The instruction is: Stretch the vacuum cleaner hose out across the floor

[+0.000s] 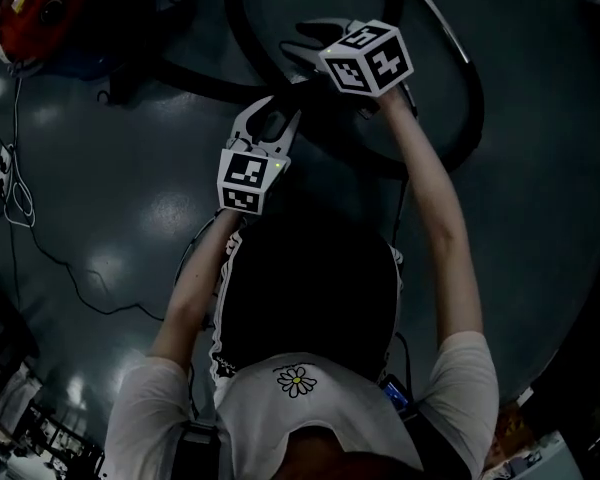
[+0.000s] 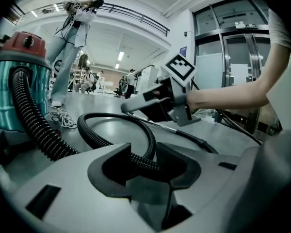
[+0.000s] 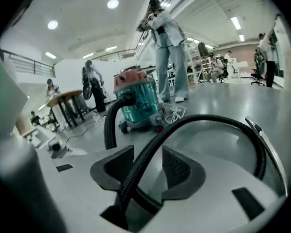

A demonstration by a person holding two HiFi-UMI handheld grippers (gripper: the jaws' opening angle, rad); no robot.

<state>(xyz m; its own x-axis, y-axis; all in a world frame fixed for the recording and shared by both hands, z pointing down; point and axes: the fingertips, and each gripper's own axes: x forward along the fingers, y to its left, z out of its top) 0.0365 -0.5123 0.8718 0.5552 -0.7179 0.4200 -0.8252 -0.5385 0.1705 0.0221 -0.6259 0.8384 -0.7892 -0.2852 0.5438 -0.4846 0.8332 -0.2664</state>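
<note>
Head view looks steeply down from above onto the floor (image 1: 130,168). Each gripper view sits low, close behind its jaws, facing outward; both share the hose (image 2: 36,125) and vacuum (image 2: 9,86).

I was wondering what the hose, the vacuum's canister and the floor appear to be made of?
Hose: probably flexible black plastic, matte; ribbed all along and bending in a loop.
Canister: likely metal, glossy teal, with streaky reflections; red lid looks plastic.
Floor: smooth, glossy grey, maybe coated concrete; it mirrors the ceiling lights.
</note>
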